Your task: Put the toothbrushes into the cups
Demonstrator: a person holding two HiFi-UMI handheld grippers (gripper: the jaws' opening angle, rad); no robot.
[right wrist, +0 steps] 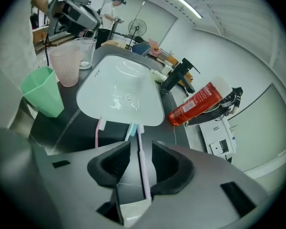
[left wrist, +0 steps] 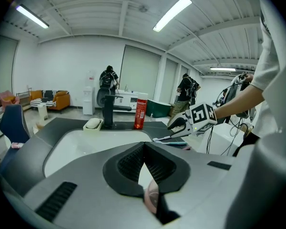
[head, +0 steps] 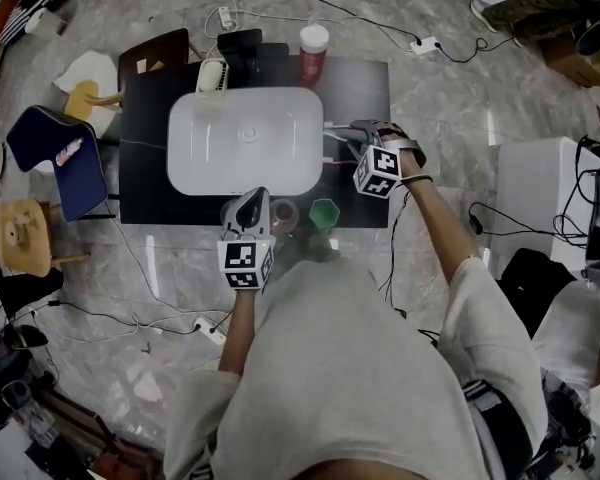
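R gripper [right wrist: 135, 150] jaws spread, nothing pinched; toothbrush [right wrist: 142, 162] lies btwn them, long axis along the jaws, bristle end toward sink [right wrist: 109, 80]. Judged: closing suffices.

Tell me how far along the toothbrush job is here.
Nothing done: the green cup, pink cup and clear cup hold no brushes. In hand: the right gripper stands open around a pale toothbrush lying on the counter. Remaining: grip it, cup it, then the pink toothbrush and blue toothbrush.
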